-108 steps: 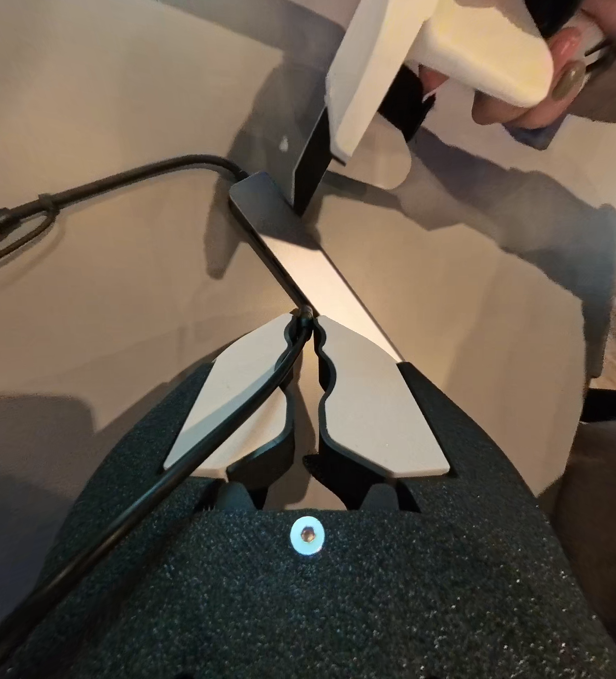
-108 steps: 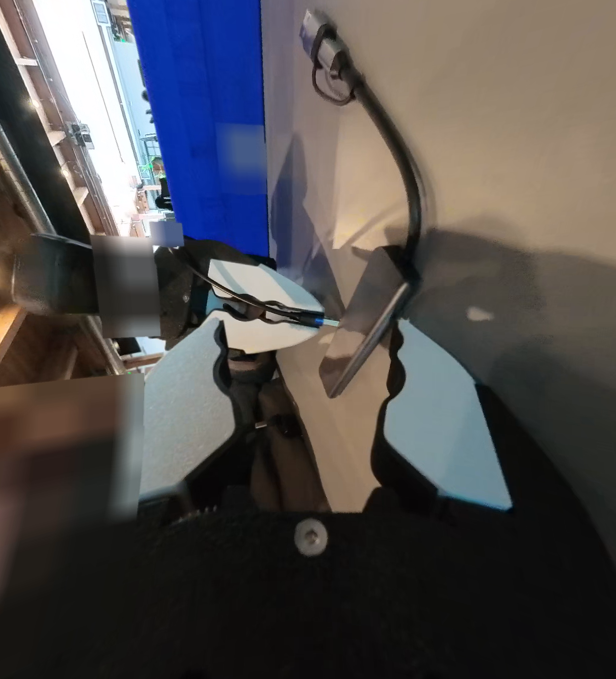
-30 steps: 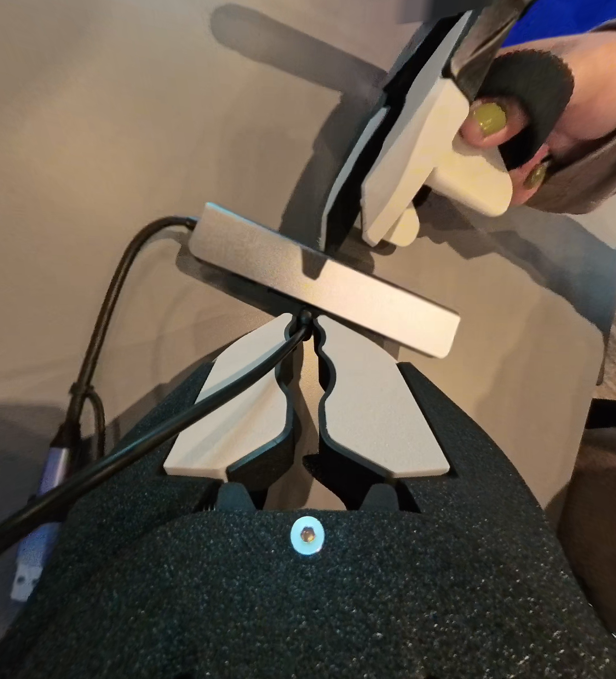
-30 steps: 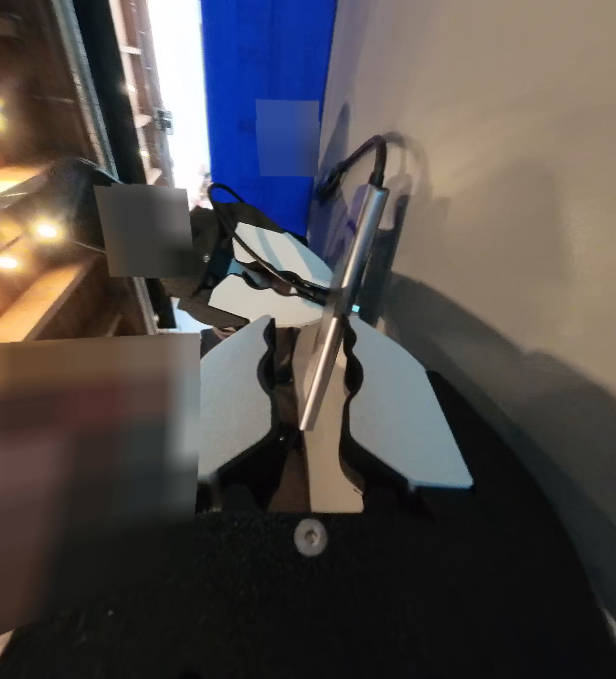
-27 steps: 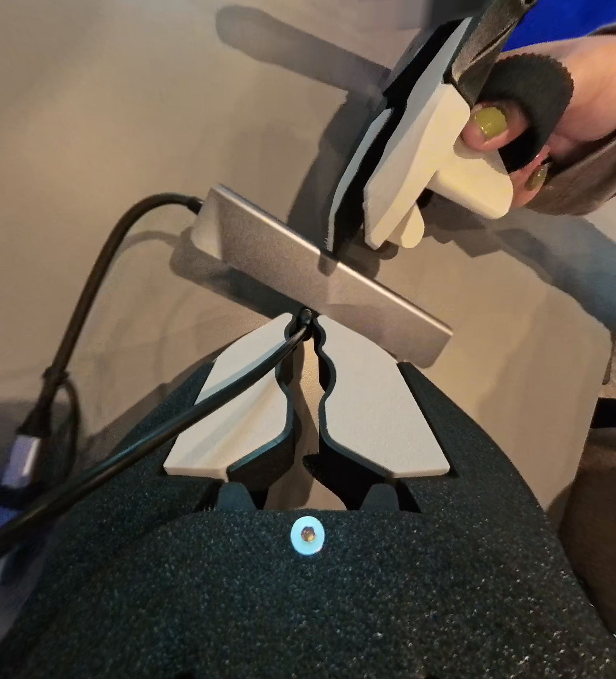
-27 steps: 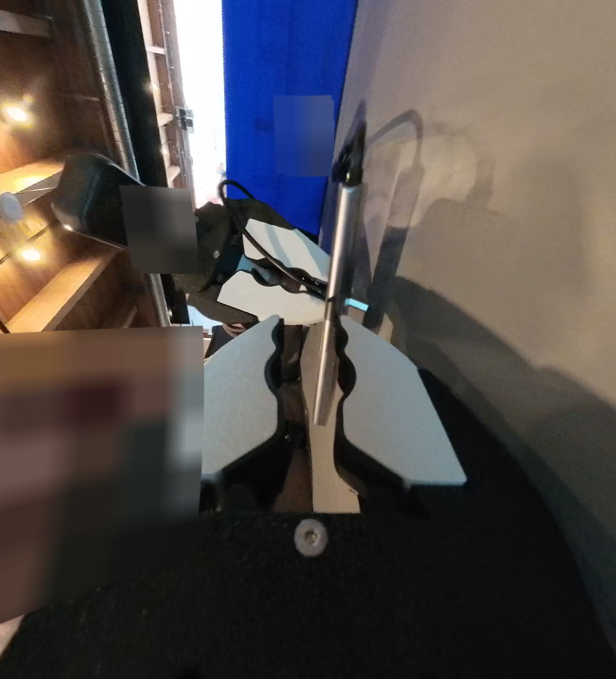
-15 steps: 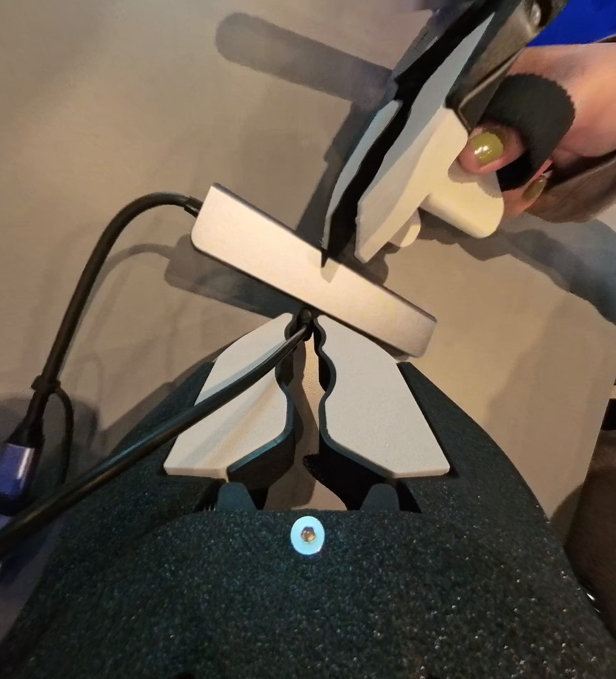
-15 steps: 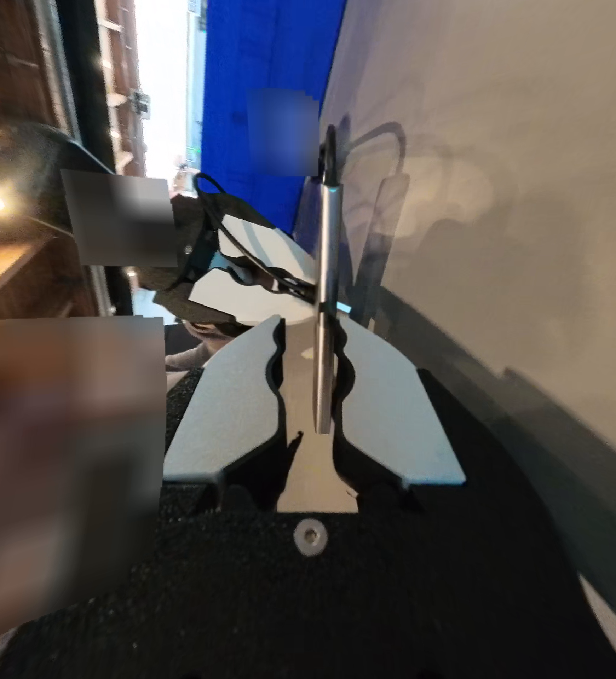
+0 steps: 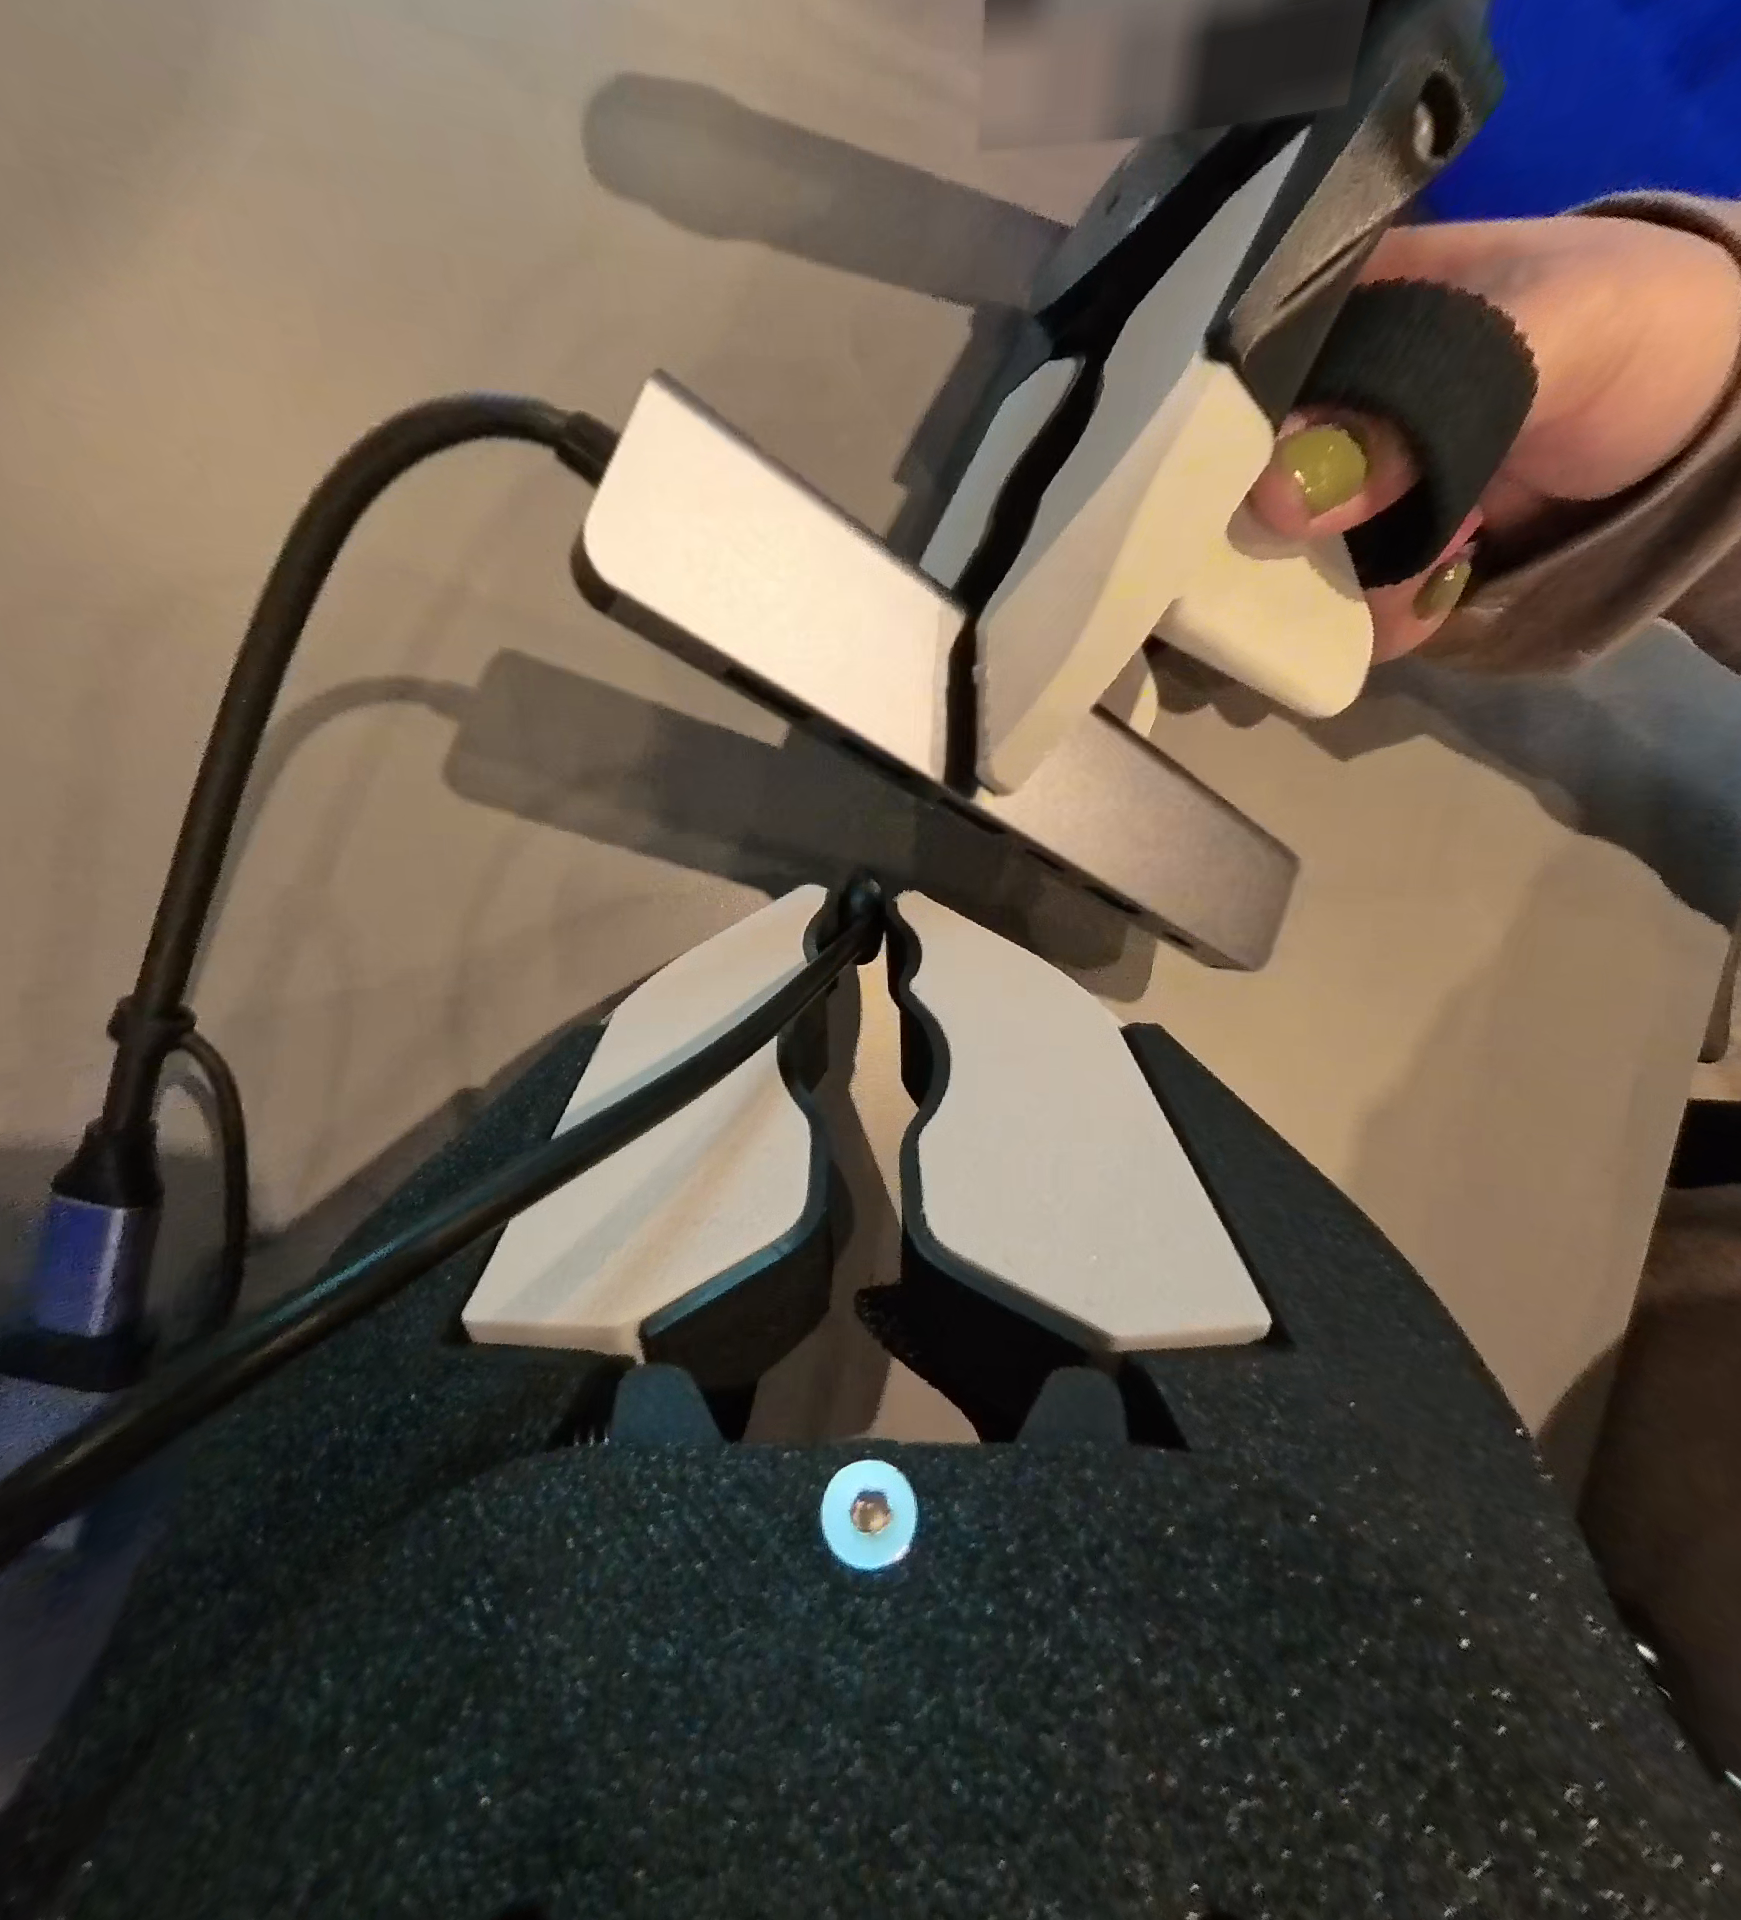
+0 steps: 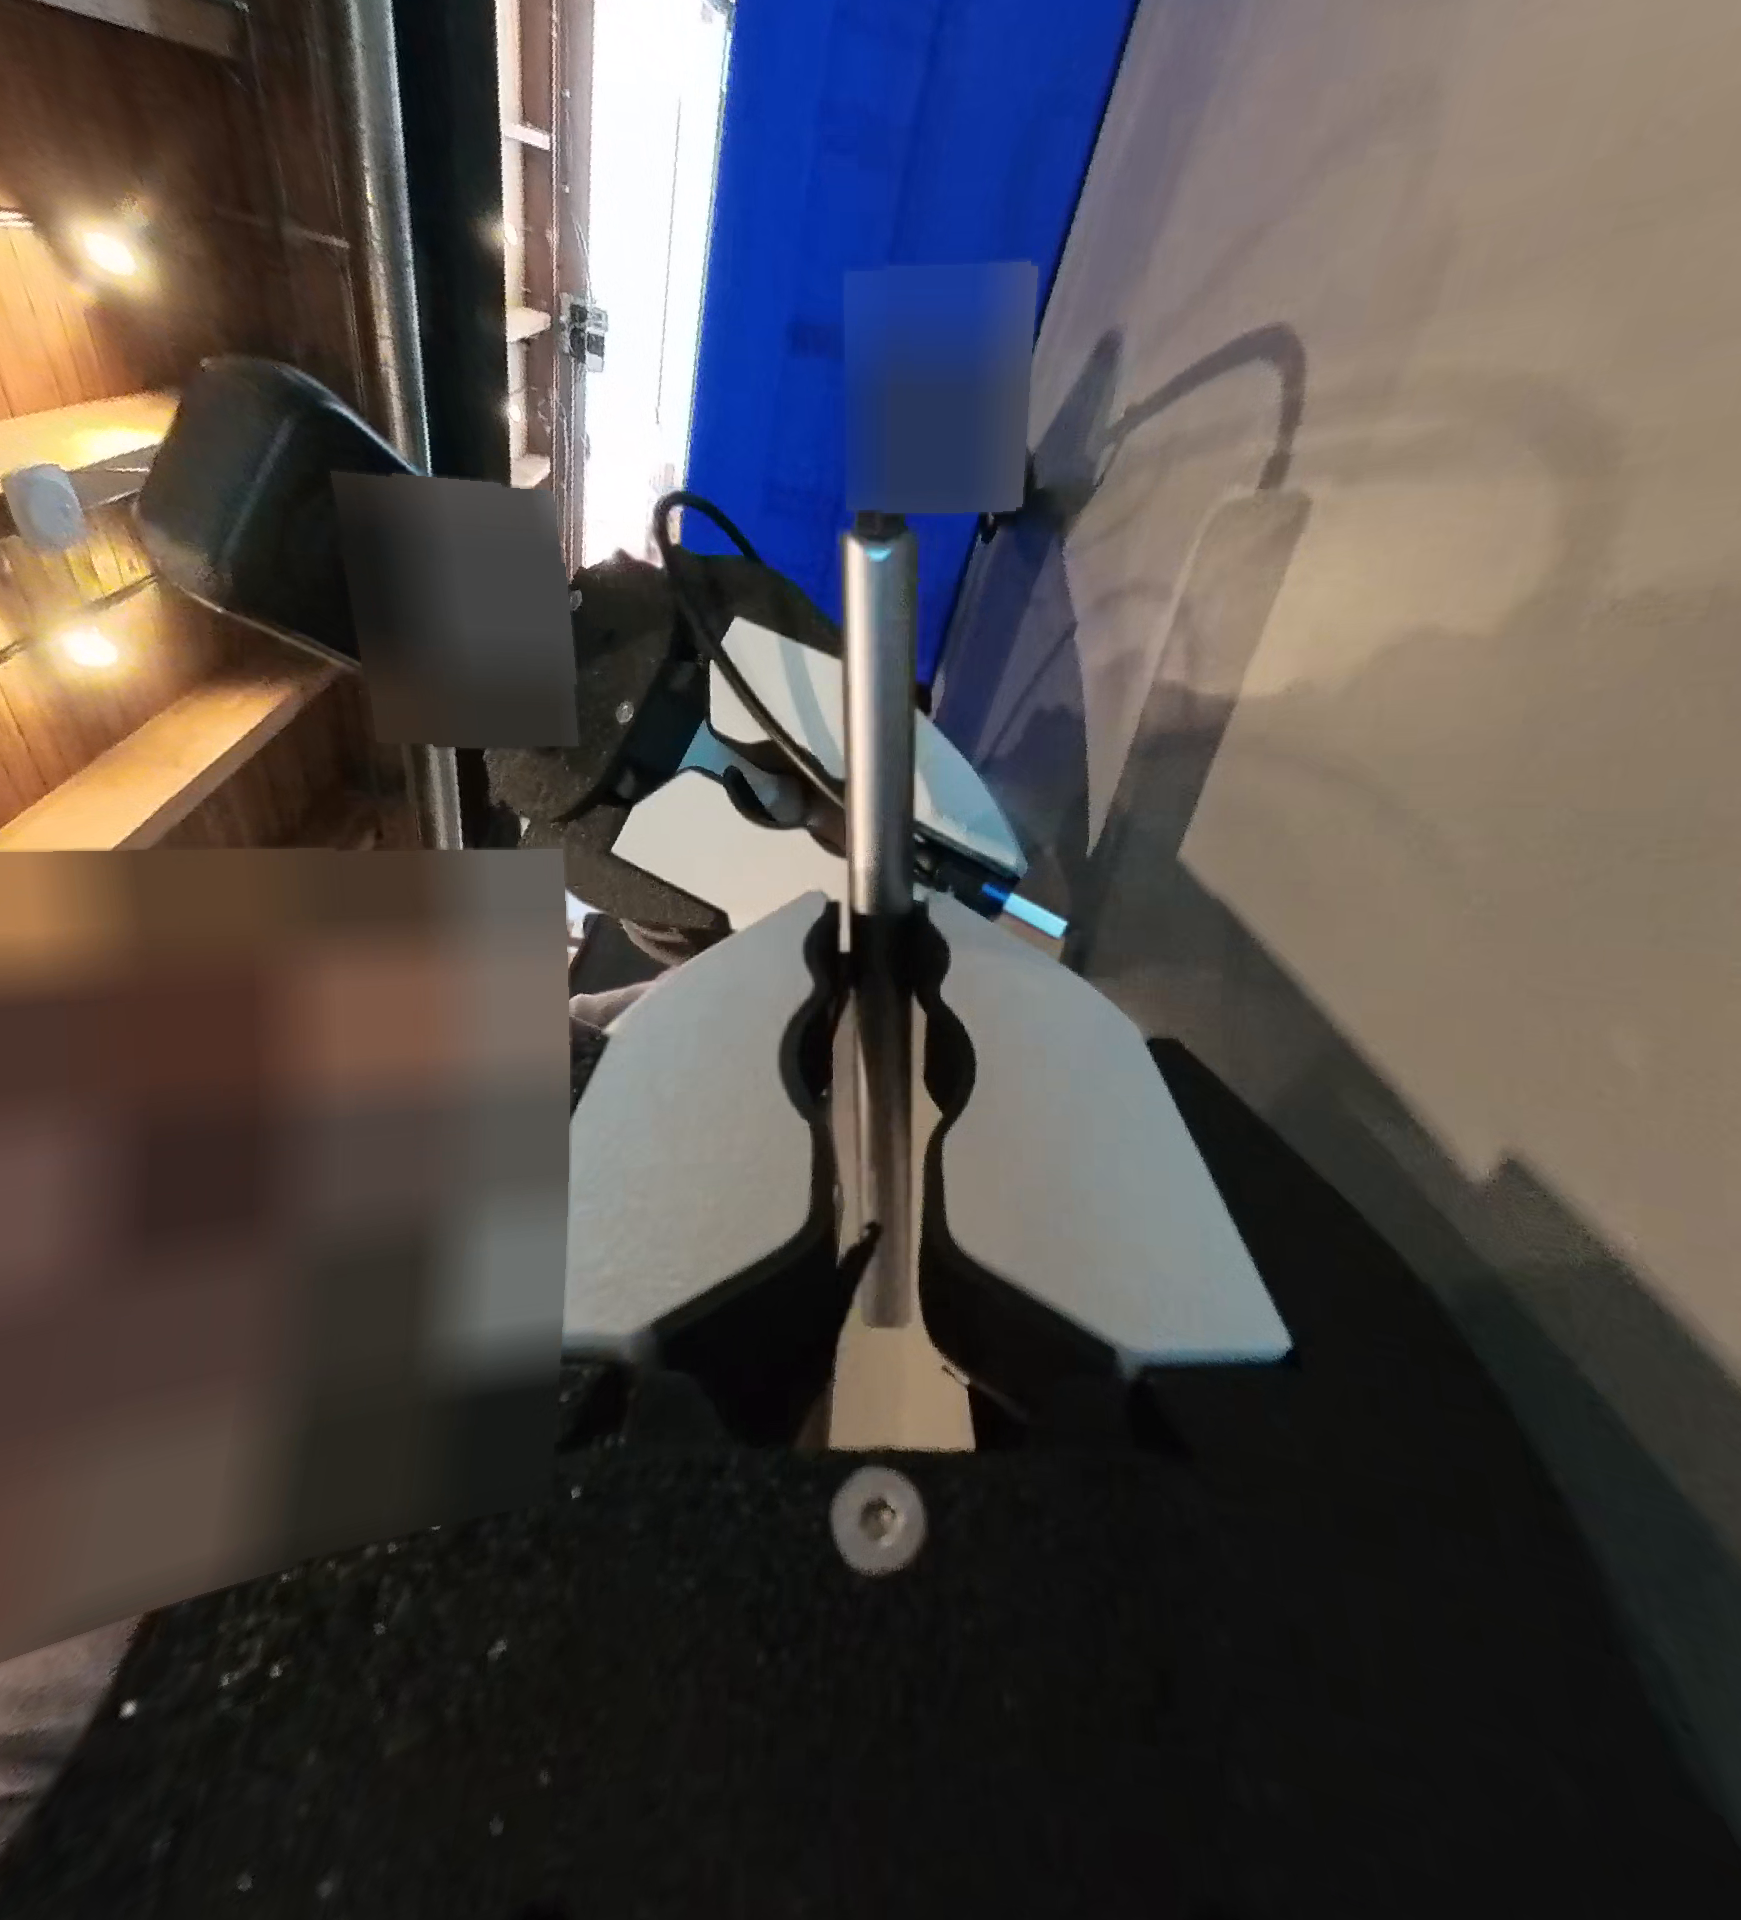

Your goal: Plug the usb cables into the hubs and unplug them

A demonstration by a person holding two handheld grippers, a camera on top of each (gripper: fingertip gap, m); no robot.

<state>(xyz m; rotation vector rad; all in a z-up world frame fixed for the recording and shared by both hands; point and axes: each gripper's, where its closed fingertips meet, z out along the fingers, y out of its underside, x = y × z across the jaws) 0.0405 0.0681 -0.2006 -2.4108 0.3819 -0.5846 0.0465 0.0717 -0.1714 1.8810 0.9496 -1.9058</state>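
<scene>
A flat grey USB hub (image 9: 772, 582) is held above the beige table (image 9: 222, 260) by my right gripper (image 9: 970, 769), which is shut on its middle; in the right wrist view the hub (image 10: 876, 707) stands edge-on between the fingers of that gripper (image 10: 876, 914). My left gripper (image 9: 866, 914) is shut on the plug end of a thin black USB cable (image 9: 430, 1236), just below the hub's port edge. The plug's bare metal tip (image 10: 1032, 916) shows beside the hub, outside it. The hub's own thick cable (image 9: 222, 727) hangs down to a purple-grey connector (image 9: 66, 1278).
A person's hand (image 9: 1468, 364) in a grey sleeve holds the right gripper. A blue panel (image 10: 845, 208) stands at the table's far edge. Wooden shelves (image 10: 118, 727) and a dark chair (image 10: 242, 488) lie beyond. The table's right edge (image 9: 1739, 831) is close. My two grippers' fingertips are within a few centimetres of each other.
The right gripper has lifted and tilted the hub up off the table and nearer to the left camera. The plug tip now shows clear of the hub. My left gripper has stayed put.
</scene>
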